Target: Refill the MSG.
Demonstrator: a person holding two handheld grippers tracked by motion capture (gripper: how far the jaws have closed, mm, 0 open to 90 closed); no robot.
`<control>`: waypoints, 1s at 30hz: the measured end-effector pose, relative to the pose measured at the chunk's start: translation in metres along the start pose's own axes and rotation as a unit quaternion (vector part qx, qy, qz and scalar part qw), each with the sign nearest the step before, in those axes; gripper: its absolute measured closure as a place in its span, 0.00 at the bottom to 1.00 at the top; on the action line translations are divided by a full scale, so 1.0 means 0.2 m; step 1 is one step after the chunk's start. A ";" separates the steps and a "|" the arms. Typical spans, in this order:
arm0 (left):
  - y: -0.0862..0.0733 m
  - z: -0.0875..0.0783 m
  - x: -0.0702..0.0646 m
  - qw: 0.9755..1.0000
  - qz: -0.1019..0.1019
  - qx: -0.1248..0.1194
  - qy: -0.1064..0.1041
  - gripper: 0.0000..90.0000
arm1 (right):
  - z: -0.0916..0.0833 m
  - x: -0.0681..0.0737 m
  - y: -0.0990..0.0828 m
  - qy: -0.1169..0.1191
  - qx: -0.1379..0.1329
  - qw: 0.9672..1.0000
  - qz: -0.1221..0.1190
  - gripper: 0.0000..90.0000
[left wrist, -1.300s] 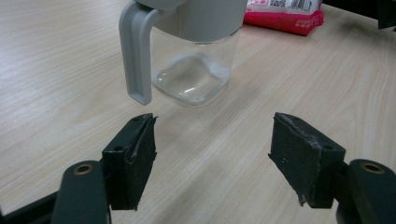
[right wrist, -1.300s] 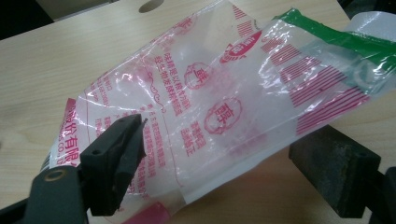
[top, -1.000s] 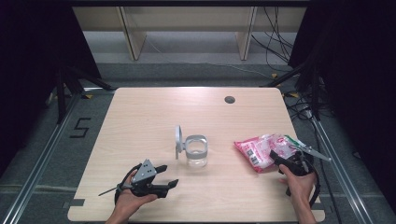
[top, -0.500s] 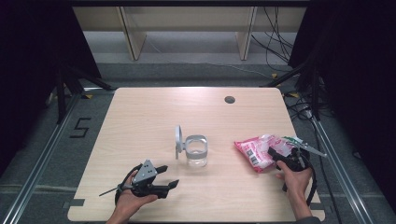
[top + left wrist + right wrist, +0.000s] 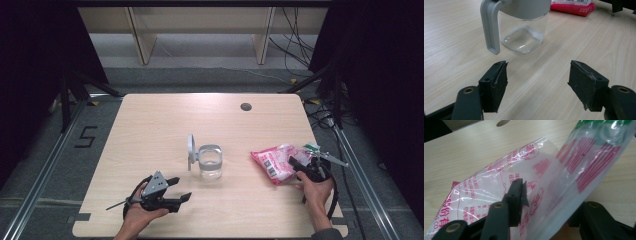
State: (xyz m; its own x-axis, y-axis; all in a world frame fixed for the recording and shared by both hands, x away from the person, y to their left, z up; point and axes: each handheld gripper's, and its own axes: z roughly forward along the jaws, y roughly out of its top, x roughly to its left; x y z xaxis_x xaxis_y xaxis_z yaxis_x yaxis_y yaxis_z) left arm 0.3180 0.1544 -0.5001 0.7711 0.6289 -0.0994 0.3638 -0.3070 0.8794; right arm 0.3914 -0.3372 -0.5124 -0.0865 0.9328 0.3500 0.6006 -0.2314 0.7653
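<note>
Around the pale wooden table (image 5: 150, 130) lie grey floor, metal rails and cables. Near its centre stands a clear jar (image 5: 210, 161). Right of the jar, the right gripper (image 5: 303, 166) pinches a pink bag (image 5: 274, 159); near-left, the left gripper (image 5: 176, 189) rests spread, empty.

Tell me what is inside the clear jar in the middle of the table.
The clear jar looks empty: the table's wood grain shows through its base. Its grey lid stands open beside the rim. The grey collar hides the upper inside wall.
</note>
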 end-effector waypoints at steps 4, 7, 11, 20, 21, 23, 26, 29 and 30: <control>0.00 0.00 0.00 1.000 0.000 0.001 0.000 0.34 | 0.01 -0.01 0.00 -0.004 -0.007 1.000 -0.010 0.74; 0.00 0.00 0.00 1.000 0.000 0.000 -0.001 0.34 | 0.02 0.00 0.01 0.002 -0.001 1.000 -0.011 0.78; 0.00 0.00 0.00 1.000 -0.001 -0.001 -0.001 0.34 | 0.02 0.01 0.01 0.002 0.000 1.000 -0.009 0.87; 0.00 0.00 0.00 1.000 -0.001 -0.001 -0.001 0.34 | 0.03 0.02 0.02 0.009 -0.001 1.000 -0.017 0.97; 0.00 0.00 0.00 1.000 -0.001 0.000 -0.001 0.34 | 0.03 0.02 0.03 0.012 -0.009 1.000 -0.024 0.98; 0.00 0.00 -0.01 1.000 -0.002 0.001 0.003 0.34 | 0.02 0.02 0.04 0.009 -0.008 0.999 -0.039 0.99; 0.00 0.00 0.00 1.000 -0.001 0.000 0.002 0.34 | 0.01 0.04 0.05 0.027 -0.020 0.999 -0.034 1.00; 0.00 0.00 -0.01 1.000 -0.013 0.001 0.004 0.34 | 0.00 0.04 0.07 0.034 -0.041 0.996 -0.069 1.00; 0.00 0.00 -0.01 1.000 -0.014 0.001 0.003 0.34 | -0.01 0.05 0.08 0.050 -0.043 0.996 -0.063 1.00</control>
State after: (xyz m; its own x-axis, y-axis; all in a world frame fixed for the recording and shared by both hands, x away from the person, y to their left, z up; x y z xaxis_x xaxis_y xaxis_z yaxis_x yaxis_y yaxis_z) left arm 0.3154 0.1531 -0.4997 0.7577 0.6414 -0.1202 0.3851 -0.2908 0.8759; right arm 0.3981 -0.3321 -0.4964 -0.2379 0.9247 0.2974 0.5101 -0.1416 0.8484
